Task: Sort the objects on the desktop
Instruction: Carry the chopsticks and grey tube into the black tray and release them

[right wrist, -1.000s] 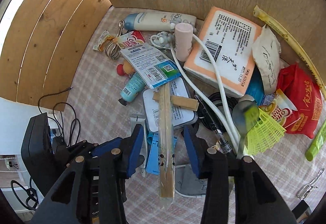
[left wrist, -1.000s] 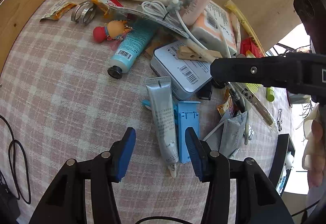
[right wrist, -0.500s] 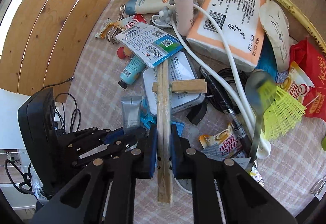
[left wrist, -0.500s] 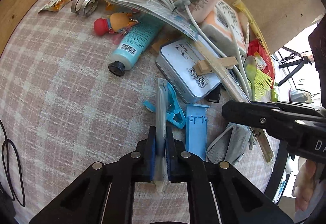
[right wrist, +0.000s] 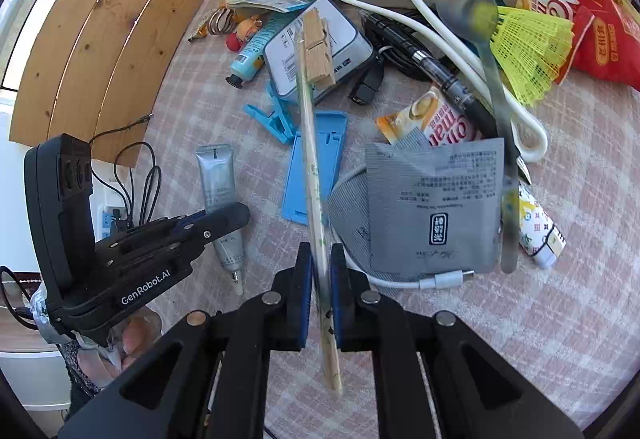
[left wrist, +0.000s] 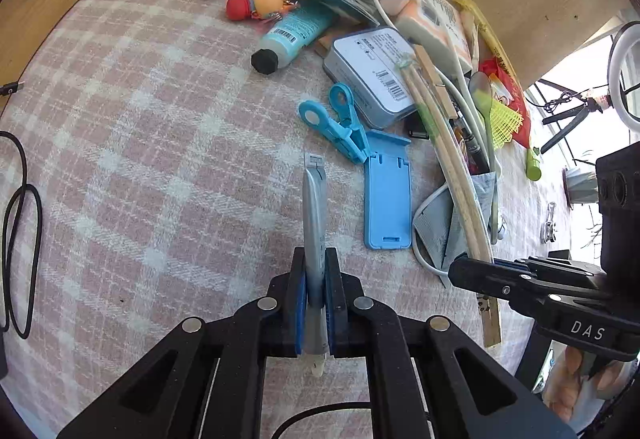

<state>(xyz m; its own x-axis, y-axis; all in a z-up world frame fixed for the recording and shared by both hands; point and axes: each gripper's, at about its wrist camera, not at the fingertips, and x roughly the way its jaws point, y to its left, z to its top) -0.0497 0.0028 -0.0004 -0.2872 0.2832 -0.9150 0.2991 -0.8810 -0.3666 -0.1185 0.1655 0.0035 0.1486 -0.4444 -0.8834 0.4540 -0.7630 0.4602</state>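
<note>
left hand-held gripper [left wrist: 316,303]: clamped on grey tube [left wrist: 314,207], above tabletop [left wrist: 140,159] | right hand-held gripper [right wrist: 320,299]: clamped on chopsticks [right wrist: 310,143], wooden peg [right wrist: 318,49] attached | progress: early; pile unsorted — blue stand [left wrist: 388,199], tin [left wrist: 372,69], cable [right wrist: 440,31] remain

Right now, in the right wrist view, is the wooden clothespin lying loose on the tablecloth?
No. The wooden clothespin is clipped onto the chopsticks, which the right gripper holds between shut jaws above the clutter.
</note>
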